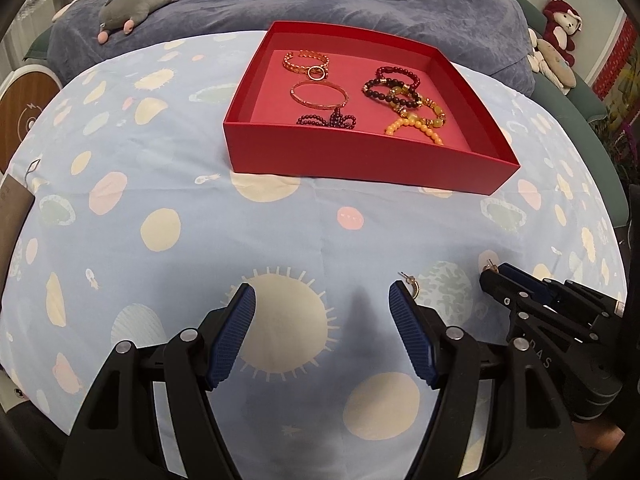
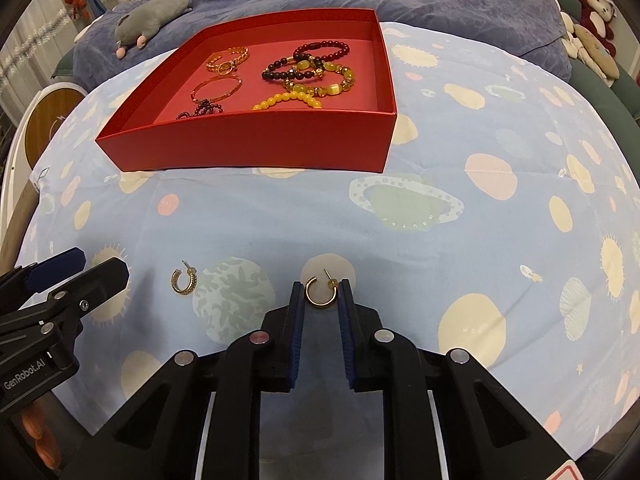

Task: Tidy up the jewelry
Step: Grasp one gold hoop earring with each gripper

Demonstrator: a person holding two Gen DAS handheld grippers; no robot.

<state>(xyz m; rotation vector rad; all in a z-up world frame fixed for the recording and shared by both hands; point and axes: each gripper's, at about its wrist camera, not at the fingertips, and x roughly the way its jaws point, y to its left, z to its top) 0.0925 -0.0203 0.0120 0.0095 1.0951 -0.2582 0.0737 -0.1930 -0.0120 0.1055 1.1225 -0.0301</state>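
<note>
A gold hoop earring (image 2: 321, 291) lies on the blue planet-print cloth, with my right gripper (image 2: 321, 294) shut on it, pads against both sides. A second gold hoop earring (image 2: 185, 282) lies loose to its left. In the left wrist view this second earring (image 1: 413, 287) peeks out just beyond the right finger of my left gripper (image 1: 322, 300), which stands open over a sun print with nothing between its fingers. The right gripper (image 1: 493, 274) shows at the right of that view. Further back sits a red box (image 1: 360, 162) holding several bracelets (image 1: 404, 92).
The red box (image 2: 256, 142) occupies the far middle of the cloth. Behind it lies a dark blue blanket with a grey plush animal (image 1: 136, 4). Plush toys (image 1: 560, 28) sit at the far right. A round wooden object (image 1: 24, 108) stands off the left edge.
</note>
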